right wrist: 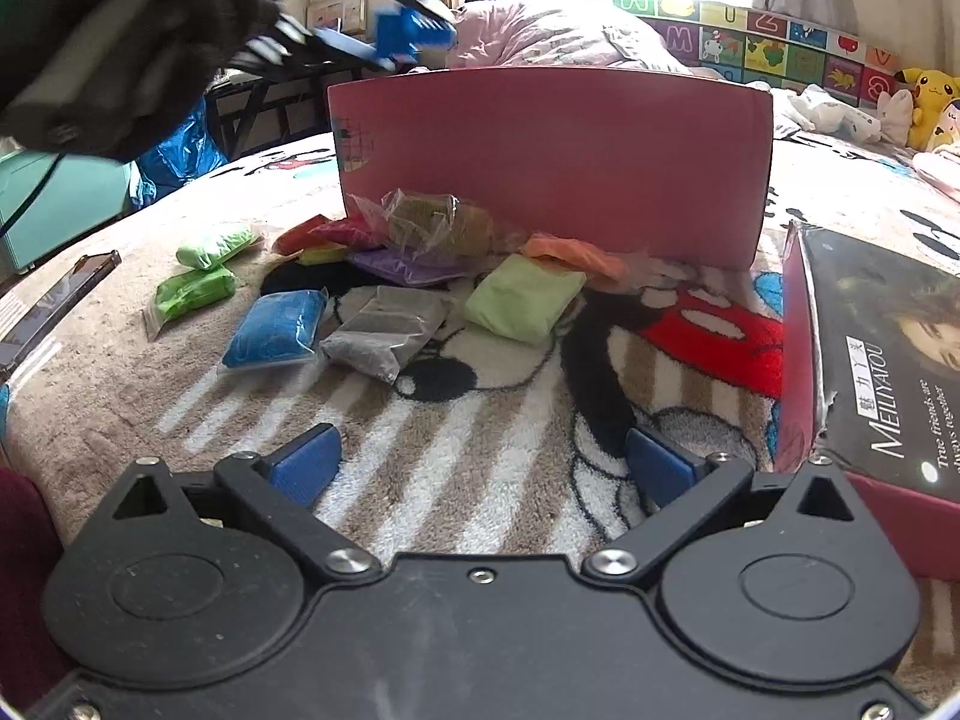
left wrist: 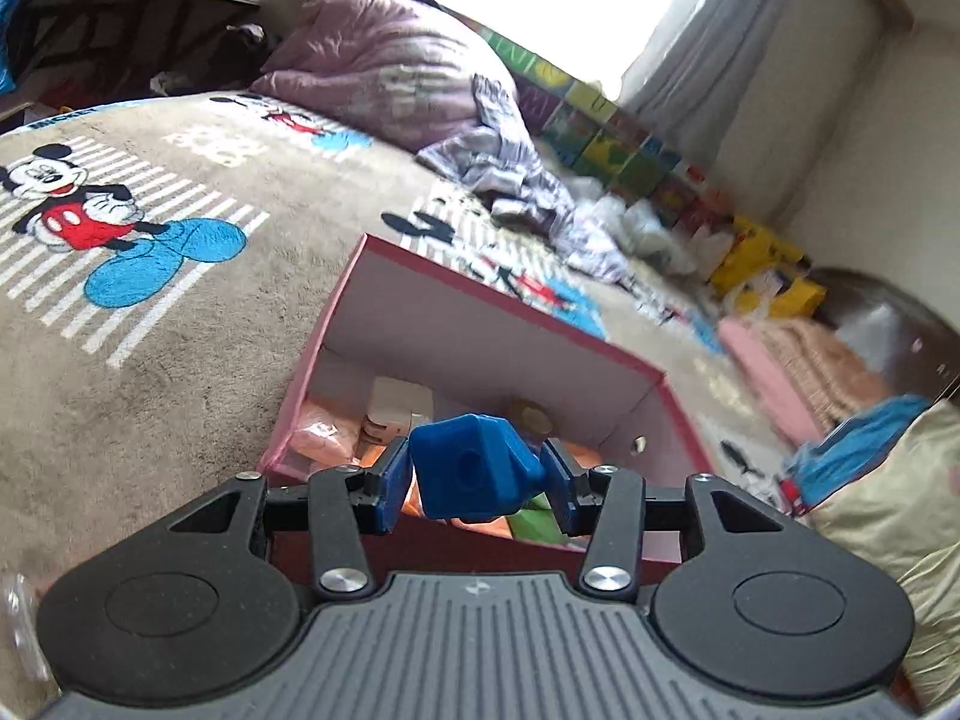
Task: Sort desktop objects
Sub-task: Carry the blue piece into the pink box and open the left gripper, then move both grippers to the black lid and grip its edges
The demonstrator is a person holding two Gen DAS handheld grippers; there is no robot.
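Note:
My left gripper is shut on a blue plastic block and hangs just above the open pink box, which holds orange and green packets and a small jar. In the right wrist view the same box stands on the rug, with the left gripper and its blue block above its left corner. Several clay packets lie in front of the box: blue, grey, light green, orange, purple. My right gripper is open, low over the rug, holding nothing.
The box lid with a printed picture lies at the right. A Mickey Mouse rug covers the floor. A purple quilt, crumpled clothes, alphabet foam mats and plush toys lie farther back.

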